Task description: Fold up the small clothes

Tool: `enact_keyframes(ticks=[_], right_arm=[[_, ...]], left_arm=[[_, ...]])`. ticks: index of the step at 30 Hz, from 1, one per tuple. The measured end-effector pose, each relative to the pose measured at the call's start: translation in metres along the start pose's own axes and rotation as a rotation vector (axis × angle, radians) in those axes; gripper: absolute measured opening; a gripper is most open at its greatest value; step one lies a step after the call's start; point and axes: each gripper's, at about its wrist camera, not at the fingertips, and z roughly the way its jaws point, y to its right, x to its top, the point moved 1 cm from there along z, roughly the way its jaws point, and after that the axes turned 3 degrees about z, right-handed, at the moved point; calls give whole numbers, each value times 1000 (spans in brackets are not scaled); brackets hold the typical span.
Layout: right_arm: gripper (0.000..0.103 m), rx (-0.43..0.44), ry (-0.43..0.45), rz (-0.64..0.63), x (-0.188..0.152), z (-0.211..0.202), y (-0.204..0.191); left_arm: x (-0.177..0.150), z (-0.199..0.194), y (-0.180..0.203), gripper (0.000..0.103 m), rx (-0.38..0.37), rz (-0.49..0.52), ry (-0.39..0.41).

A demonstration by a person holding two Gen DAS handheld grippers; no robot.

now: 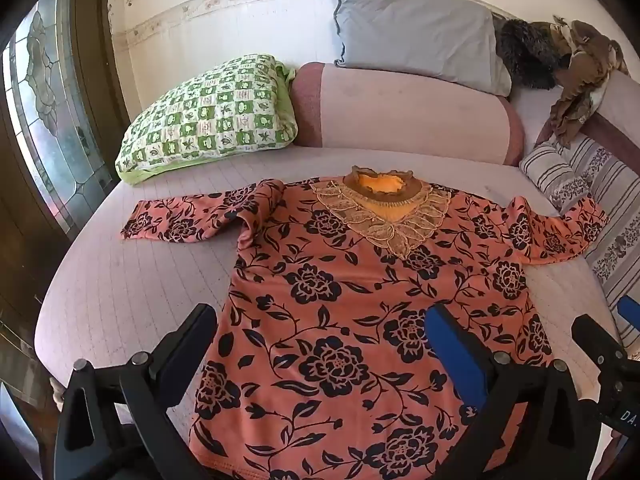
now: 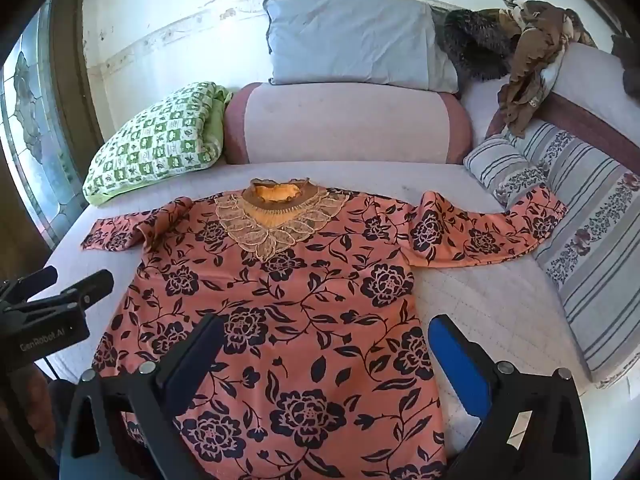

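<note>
Orange floral blouse lies flat on the bed; both grippers' fingers spread, empty; a shallow pinch could bunch it.

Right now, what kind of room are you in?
Probably a bedroom or a sitting room at home. A flowered orange top lies spread on a padded daybed, with a grey pillow and a green checked pillow against the wall, beside a stained-glass door.

Orange floral top, spread flat

The top lies front up, sleeves out sideways, its hem just ahead of and under both open tongs.
</note>
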Motion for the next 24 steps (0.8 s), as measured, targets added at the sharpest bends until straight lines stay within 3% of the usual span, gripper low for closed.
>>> enact_keyframes(ticks=[24], right_arm=[[103, -17, 55, -20, 7, -5, -6]], left_arm=[[1, 1, -5, 103, -6, -28, 11]])
